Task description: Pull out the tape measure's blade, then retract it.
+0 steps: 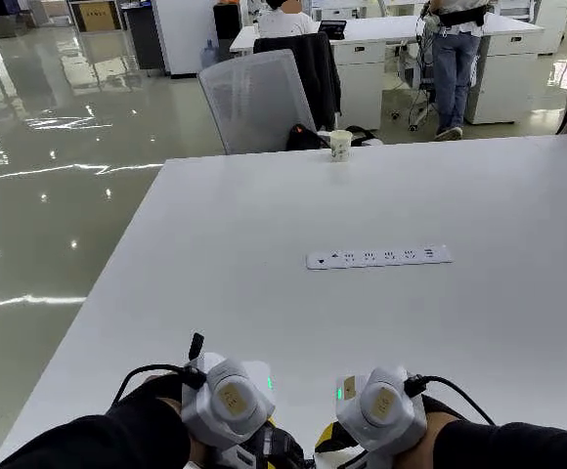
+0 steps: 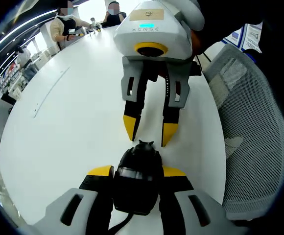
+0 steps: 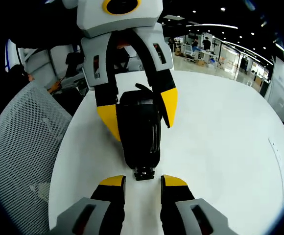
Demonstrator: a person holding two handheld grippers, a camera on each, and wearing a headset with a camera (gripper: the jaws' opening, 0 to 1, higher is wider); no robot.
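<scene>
Progress was nil: the left tool (image 2: 137, 171) was clamped on the tape measure (image 2: 137, 193) at the bench's (image 2: 59, 127) near edge, the right tool (image 3: 143, 182) apart just at its hook (image 3: 143, 172), nothing drawn out yet.

A white power strip (image 1: 379, 257) is lying on the middle of the white table (image 1: 244, 244). A paper cup (image 1: 340, 145) is standing at its far edge. A grey mesh chair (image 1: 256, 98) is sitting just beyond, and a person in jeans (image 1: 455, 59) is standing farther right.
</scene>
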